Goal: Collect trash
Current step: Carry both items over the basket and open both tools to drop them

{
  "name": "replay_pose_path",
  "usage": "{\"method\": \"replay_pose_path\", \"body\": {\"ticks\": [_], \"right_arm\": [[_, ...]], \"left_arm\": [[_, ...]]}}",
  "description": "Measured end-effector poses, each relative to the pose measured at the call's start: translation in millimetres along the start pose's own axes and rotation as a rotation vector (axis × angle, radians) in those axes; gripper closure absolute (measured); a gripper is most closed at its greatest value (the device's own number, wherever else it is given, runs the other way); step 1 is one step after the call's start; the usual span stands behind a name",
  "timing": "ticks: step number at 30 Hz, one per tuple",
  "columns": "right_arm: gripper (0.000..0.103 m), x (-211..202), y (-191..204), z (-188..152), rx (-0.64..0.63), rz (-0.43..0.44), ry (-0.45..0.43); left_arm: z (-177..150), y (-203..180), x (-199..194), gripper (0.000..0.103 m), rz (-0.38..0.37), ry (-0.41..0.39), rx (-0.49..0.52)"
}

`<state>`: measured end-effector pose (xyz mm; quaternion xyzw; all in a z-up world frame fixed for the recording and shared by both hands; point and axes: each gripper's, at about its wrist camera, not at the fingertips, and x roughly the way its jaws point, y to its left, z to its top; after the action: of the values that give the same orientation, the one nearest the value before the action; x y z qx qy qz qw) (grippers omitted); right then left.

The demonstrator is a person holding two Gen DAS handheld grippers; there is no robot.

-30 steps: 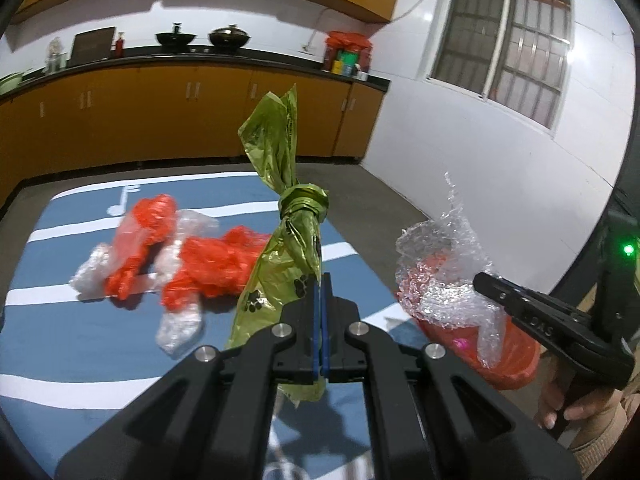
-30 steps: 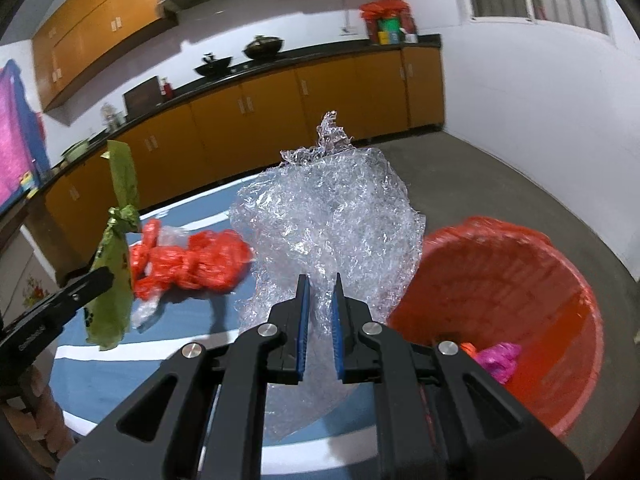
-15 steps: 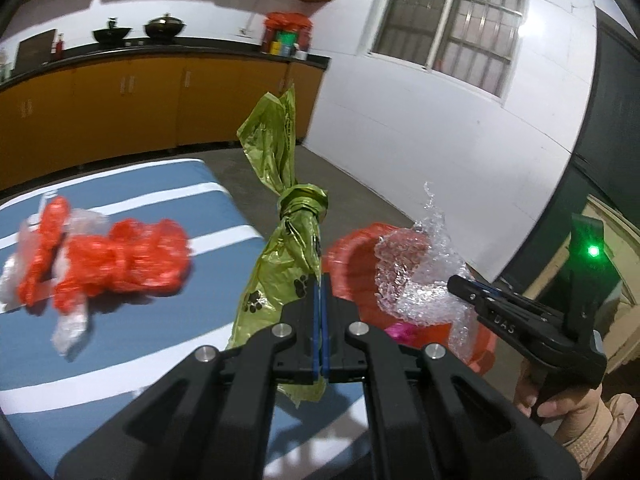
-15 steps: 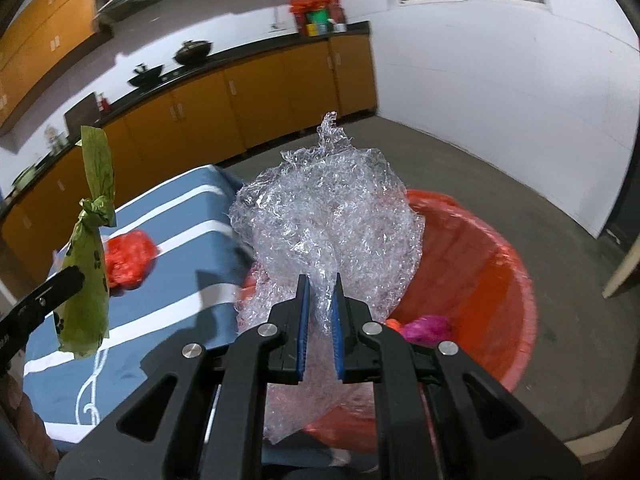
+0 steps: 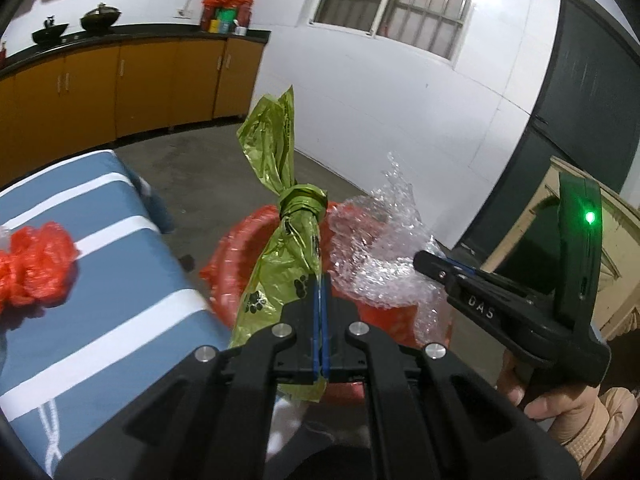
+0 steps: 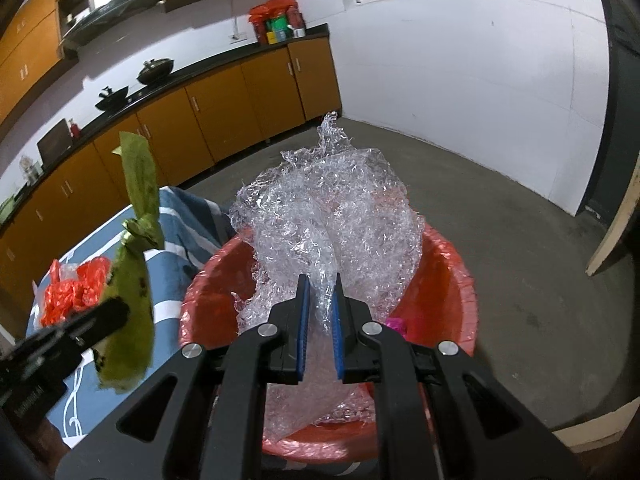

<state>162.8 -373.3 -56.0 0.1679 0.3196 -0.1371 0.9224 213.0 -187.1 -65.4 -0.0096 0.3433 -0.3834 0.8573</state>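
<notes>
Left gripper: my two blue-padded fingers are pressed together on the knotted green bag, no gap showing between them.
Green bag: thin, glossy olive plastic with black paw prints, tied in a tight knot with a crinkled tail standing up above it; it hangs over the near-left rim of the bin, beside the table edge.
Right gripper: my fingers stand a narrow way apart, with a fold of the bubble wrap pinched between the pads.
Bubble wrap: a clear, crumpled, glittering sheet, bunched into a tall peak; it is held right above the open bin.
Trash bin: round, lined with a wrinkled red plastic bag; a small pink scrap lies inside.
Table: blue cloth with white stripes, left of the bin.
Red bags: crumpled orange-red plastic lying on the table, far left.
</notes>
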Motion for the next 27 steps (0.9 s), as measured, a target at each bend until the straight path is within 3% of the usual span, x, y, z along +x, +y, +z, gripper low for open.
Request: {"method": "replay_pose_path", "body": {"ticks": [11,15,22,27], "right_arm": [[0.092,3,-7,5,0.027,0.001,-0.004],[0.089,5,-8,3,0.031,0.019,0.003],[0.060,4,-13,0,0.038,0.027,0.006],[0.046,0,-9,2,0.027,0.018,-0.011]], "left_arm": [[3,-9,32,0.099,-0.026,0.052,0.001],[0,-4,40,0.089,-0.017,0.072,-0.031],[-5,12,36,0.073,0.025,0.067,-0.061],[-6,28,13,0.049,0.121,0.008,-0.076]]}}
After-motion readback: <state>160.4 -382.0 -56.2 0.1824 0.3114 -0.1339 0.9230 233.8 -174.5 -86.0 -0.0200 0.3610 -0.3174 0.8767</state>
